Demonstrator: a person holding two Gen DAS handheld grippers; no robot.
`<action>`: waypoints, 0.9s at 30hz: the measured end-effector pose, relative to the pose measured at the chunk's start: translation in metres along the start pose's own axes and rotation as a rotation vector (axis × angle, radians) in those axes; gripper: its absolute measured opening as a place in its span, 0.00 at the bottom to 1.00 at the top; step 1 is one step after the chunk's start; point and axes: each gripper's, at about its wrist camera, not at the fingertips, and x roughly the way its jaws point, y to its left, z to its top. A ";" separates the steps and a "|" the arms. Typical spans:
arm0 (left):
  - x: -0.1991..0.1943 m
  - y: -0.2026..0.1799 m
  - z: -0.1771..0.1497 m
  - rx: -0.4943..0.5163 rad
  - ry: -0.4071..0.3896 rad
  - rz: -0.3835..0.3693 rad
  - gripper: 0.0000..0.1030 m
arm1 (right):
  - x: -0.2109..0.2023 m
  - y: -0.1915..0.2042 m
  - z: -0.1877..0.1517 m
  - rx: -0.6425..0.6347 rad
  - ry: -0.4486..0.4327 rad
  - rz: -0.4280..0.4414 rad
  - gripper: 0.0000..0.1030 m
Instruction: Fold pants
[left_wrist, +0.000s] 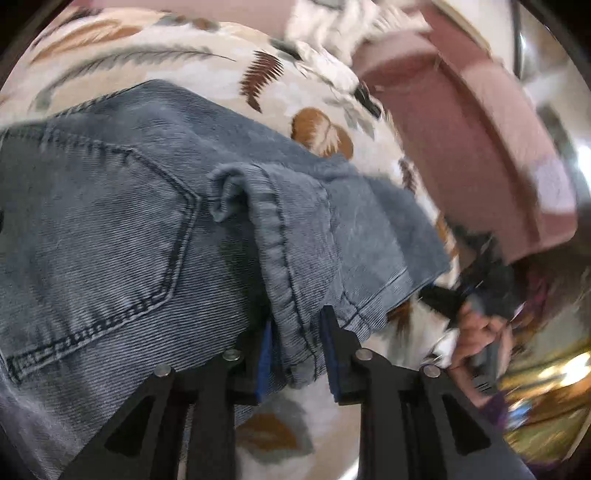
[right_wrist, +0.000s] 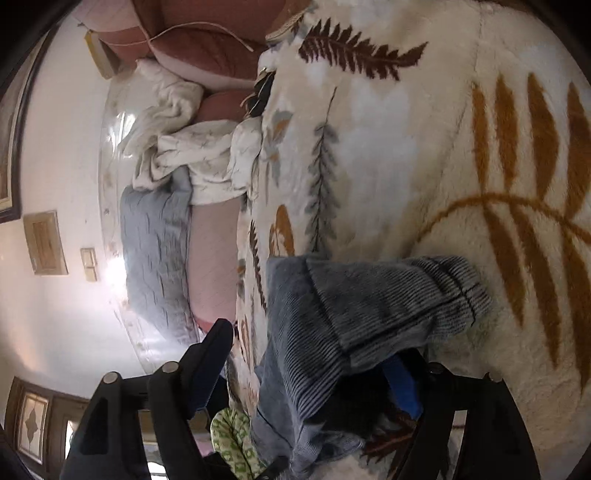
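Grey-blue jeans lie on a cream blanket with a leaf print. In the left wrist view a back pocket fills the left side and a thick seamed fold runs down the middle. My left gripper is shut on that fold of the jeans. In the right wrist view a bunched part of the jeans lies between the fingers of my right gripper, whose jaws stand wide apart. The right gripper and the hand holding it also show in the left wrist view.
A pink bed frame or headboard borders the blanket. In the right wrist view a crumpled white sheet, a blue-grey pillow and a green patterned cloth lie beside the blanket.
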 end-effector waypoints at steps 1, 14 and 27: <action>-0.007 -0.001 0.004 -0.005 -0.022 0.004 0.37 | 0.001 0.001 0.000 -0.010 -0.011 -0.011 0.78; 0.003 0.020 0.078 -0.225 -0.014 0.044 0.60 | 0.006 0.000 0.002 -0.017 -0.024 -0.035 0.78; 0.015 -0.019 0.107 0.147 -0.088 0.338 0.21 | 0.005 -0.006 0.006 -0.001 -0.010 0.005 0.78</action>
